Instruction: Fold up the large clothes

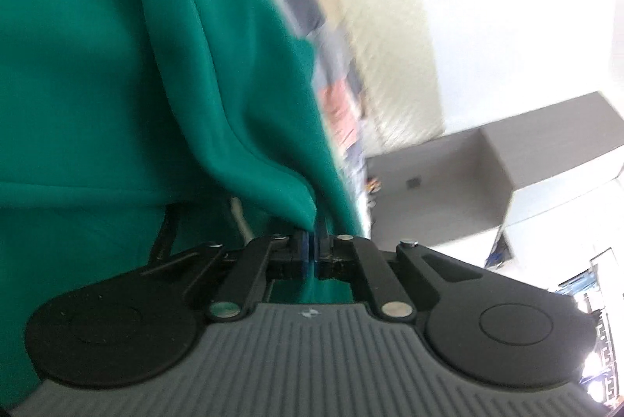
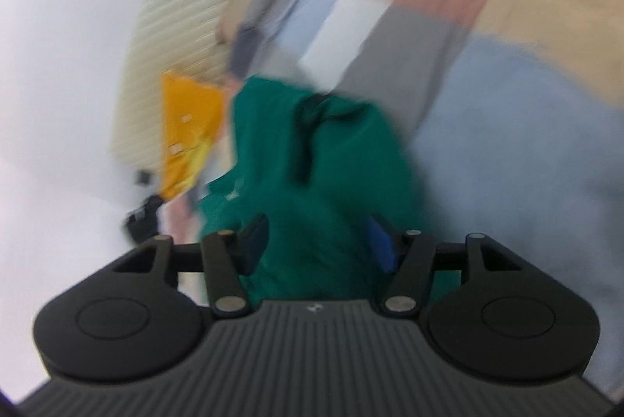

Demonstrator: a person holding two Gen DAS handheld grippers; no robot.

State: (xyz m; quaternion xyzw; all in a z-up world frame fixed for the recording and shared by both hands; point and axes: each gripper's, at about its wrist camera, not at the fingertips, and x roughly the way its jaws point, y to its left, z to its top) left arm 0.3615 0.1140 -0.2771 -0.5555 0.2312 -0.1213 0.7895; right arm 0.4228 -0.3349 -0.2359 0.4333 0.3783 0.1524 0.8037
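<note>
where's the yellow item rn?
In the right wrist view, the yellow item lies left of centre, just left of the green garment, on the patchwork cover. In the left wrist view, it peeks in at the top edge above the garment.

Matt cloth, matt plastic, a few bright metal pins

Ahead of my left gripper (image 1: 312, 253) the green garment (image 1: 117, 85) looks a smooth, matt, thick knit; the gripper's housing is ribbed grey plastic with matt black arms and shiny metal pins. Beyond my right gripper (image 2: 318, 245), the patchwork cover (image 2: 507, 128) looks soft, blurred cloth.
</note>
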